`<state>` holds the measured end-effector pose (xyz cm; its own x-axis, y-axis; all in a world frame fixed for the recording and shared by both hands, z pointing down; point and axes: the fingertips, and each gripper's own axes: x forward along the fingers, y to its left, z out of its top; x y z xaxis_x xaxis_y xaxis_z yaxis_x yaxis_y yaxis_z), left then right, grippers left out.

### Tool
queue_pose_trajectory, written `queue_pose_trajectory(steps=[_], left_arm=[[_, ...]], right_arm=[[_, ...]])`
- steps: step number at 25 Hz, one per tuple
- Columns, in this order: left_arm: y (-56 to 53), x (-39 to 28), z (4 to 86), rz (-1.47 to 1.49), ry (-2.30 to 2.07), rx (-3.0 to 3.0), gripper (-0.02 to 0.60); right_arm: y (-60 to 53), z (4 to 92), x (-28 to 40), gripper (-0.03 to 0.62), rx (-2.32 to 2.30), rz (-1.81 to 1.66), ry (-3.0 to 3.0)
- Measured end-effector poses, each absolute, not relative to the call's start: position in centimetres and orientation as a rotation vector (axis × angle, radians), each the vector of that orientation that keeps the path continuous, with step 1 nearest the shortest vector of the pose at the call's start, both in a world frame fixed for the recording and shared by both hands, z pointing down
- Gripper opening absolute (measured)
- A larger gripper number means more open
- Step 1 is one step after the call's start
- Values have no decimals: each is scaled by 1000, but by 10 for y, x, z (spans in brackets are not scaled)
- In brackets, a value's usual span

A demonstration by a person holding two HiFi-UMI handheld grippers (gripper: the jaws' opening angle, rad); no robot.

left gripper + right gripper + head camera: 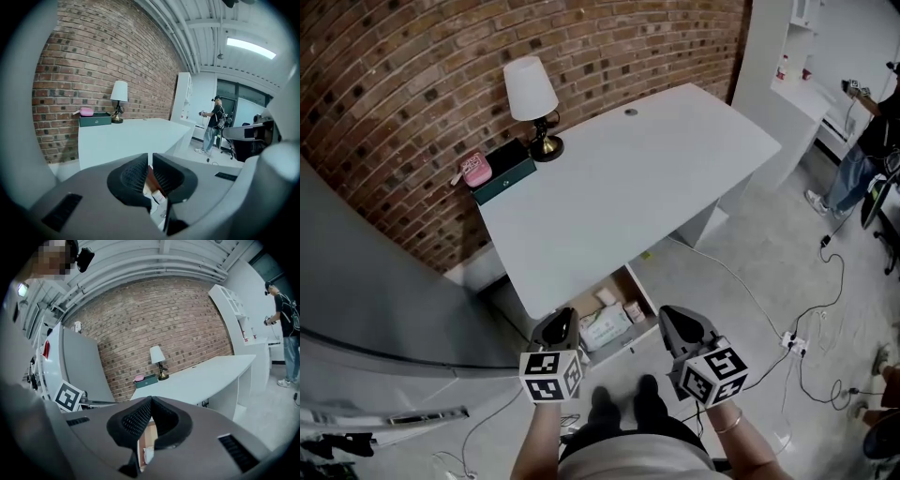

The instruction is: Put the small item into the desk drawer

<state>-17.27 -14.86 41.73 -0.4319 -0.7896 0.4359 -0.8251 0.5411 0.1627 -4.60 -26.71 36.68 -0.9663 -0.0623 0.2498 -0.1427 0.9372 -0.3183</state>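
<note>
1. Our left gripper (557,325) fingers are a slit apart and right gripper (679,323) fingers are closed; we hold nothing.
2. The open drawer (643,292) below holds packets (605,328).
3. The small pink item (475,170) sits on a green box (510,174) beside the lamp (532,94).

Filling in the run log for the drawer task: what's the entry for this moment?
drawer open, holds items | pink item on green box, on desk | left gripper: jaws slightly apart, empty | right gripper: shut, empty

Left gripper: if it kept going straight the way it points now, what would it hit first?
Probably the near edge of the white desk, just above the open drawer; depth is unclear, so it might enter the drawer instead.
</note>
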Motion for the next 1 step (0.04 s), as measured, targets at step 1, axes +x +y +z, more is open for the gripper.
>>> queue_pose_trajectory(steps=[1], left_arm=[[-151, -177, 418, 102, -2321, 1305, 29]], right_arm=[[-270, 369, -50, 6, 148, 496, -2856]])
